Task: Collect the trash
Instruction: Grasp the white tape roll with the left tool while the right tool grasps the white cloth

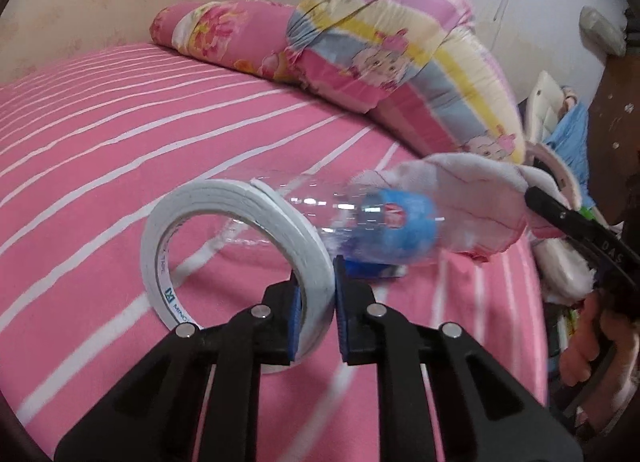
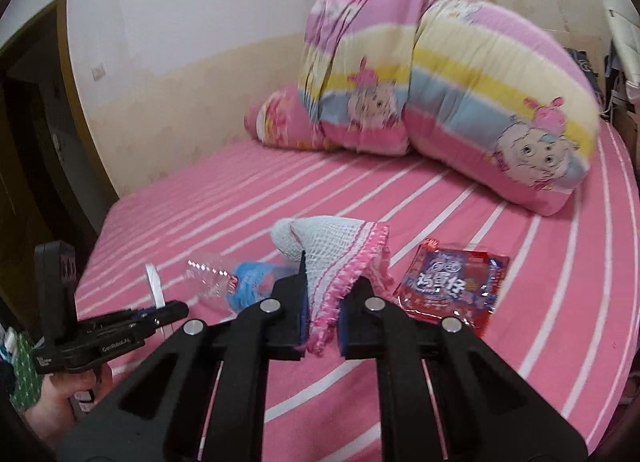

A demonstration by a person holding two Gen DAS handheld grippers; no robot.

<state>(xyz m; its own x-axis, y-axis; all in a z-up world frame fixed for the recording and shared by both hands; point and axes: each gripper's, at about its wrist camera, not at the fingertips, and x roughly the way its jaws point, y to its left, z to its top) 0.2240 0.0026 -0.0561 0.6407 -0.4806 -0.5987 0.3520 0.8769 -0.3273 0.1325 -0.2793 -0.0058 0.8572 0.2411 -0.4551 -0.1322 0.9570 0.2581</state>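
My left gripper [image 1: 334, 302] is shut on a white tape roll [image 1: 236, 246] and holds it upright just above the pink striped bed [image 1: 120, 133]. Behind it lies a clear plastic bottle [image 1: 360, 221] with a blue label. My right gripper [image 2: 322, 310] is shut on a white cloth with pink fringe [image 2: 336, 258], lifted off the bed. The cloth also shows in the left wrist view [image 1: 460, 197]. The bottle [image 2: 236, 278] lies left of the cloth. A red snack wrapper [image 2: 448, 282] lies flat on the bed to the right. The left gripper [image 2: 160, 312] shows at lower left.
A folded colourful quilt [image 2: 460, 93] and a pink pillow [image 1: 224, 33] sit at the head of the bed against the wall. A dark doorway [image 2: 28, 133] is at the left. Cluttered furniture [image 1: 560, 121] stands beyond the bed's right edge.
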